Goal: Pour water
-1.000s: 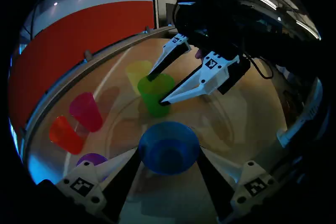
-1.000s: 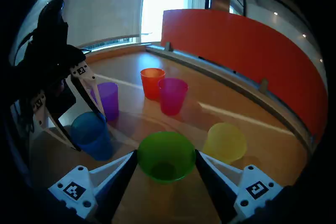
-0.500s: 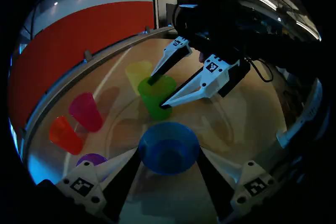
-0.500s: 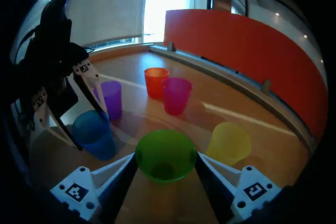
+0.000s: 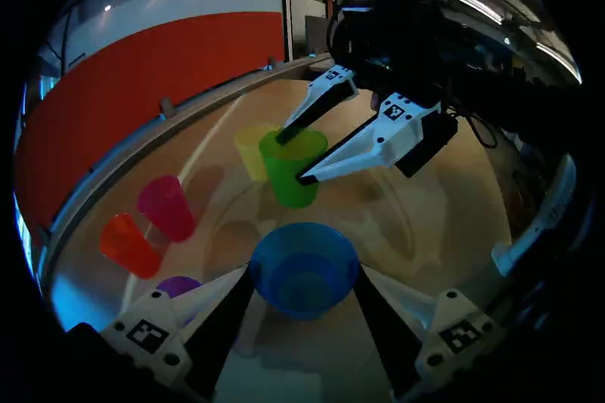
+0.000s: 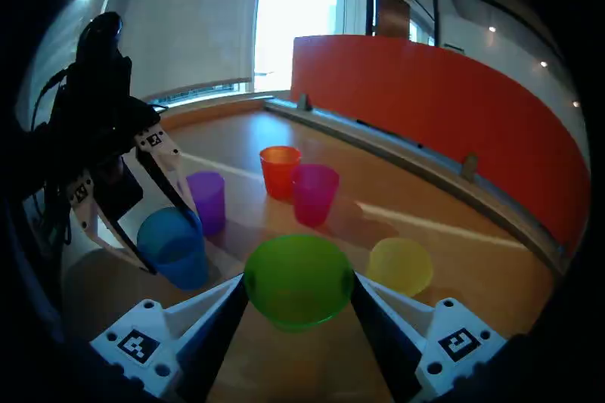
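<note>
A blue cup (image 5: 302, 293) sits upright between my left gripper's (image 5: 302, 273) fingers, which are shut on its sides. Farther off in the left gripper view, the right gripper (image 5: 293, 159) holds a green cup (image 5: 286, 184) above the wooden table (image 5: 423, 199). In the right gripper view the green cup (image 6: 299, 305) is upright and clamped in my right gripper (image 6: 299, 280). At that view's left, the left gripper (image 6: 172, 248) grips the blue cup (image 6: 170, 259). I cannot tell whether either cup holds water.
A yellow cup (image 6: 399, 267), a magenta cup (image 6: 314, 193), an orange cup (image 6: 280, 171) and a purple cup (image 6: 206, 201) stand on the table. An orange-red wall panel (image 6: 454, 100) runs along the table's far edge. A dark-sleeved person holds both grippers.
The right gripper has risen with the green cup, which now hangs higher above the table and the yellow cup. The left gripper still holds the blue cup and has shifted only slightly.
</note>
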